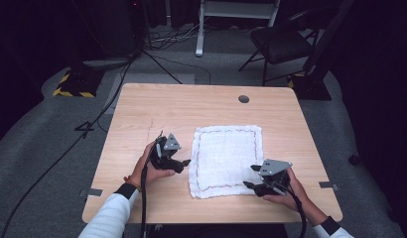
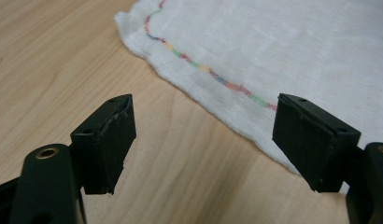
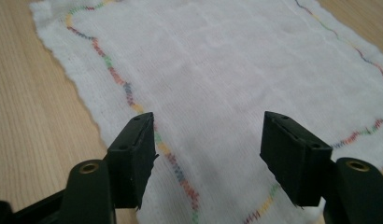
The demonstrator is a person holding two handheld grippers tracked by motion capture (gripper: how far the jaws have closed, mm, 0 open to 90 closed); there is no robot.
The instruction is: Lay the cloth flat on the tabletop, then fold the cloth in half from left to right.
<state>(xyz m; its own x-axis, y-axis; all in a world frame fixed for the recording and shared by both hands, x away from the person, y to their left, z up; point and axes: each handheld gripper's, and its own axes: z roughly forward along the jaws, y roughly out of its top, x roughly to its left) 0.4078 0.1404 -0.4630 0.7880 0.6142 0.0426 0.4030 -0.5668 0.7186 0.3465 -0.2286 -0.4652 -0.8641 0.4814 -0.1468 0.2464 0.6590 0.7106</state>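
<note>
Both grippers, left [image 1: 183, 162] and right [image 1: 250, 177], gape empty beside the cloth [image 1: 226, 158] (lying flat mid-table); next, each likely pinches its near edge.

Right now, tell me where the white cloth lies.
In the high view, the white cloth lies flat on the table's near-right half, between the left claw and the right claw.

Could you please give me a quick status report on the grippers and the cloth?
Left gripper open at cloth's left edge. Right gripper open over its near right corner. White cloth flat on table, ungrasped. Nothing in the way.
</note>
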